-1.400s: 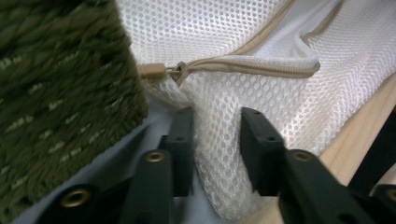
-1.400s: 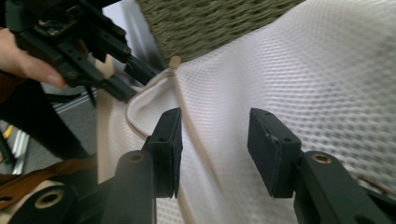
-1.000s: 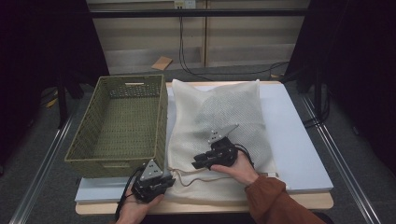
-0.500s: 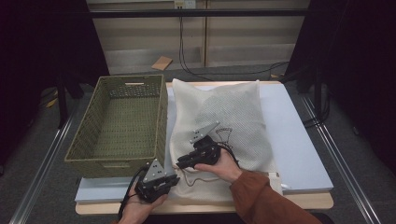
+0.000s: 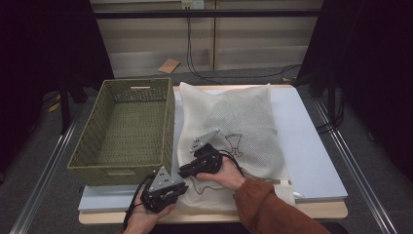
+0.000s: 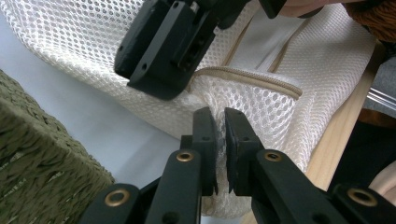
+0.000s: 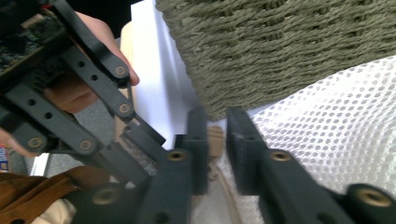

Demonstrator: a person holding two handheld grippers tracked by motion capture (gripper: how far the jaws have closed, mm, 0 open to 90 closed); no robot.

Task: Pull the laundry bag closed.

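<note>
A white mesh laundry bag (image 5: 243, 122) lies flat on the table, its zippered end toward me. My left gripper (image 5: 179, 187) sits at the bag's near left corner. In the left gripper view it (image 6: 220, 126) is shut on a fold of mesh (image 6: 261, 98) just below the beige zipper (image 6: 247, 74). My right gripper (image 5: 184, 171) lies just beyond it, pointing left. Its jaws (image 7: 217, 126) have just been closing around the beige zipper pull (image 7: 215, 140), with a thin gap still showing beside the pull.
A green woven basket (image 5: 122, 165) stands left of the bag, its near corner (image 7: 280, 46) close to both grippers. The table's wooden front edge (image 5: 316, 209) runs just behind my hands. Cables and a small board lie on the floor beyond.
My right gripper has moved left across the bag to its near left corner, beside the left gripper, and its jaws have narrowed. The left gripper has kept still.
</note>
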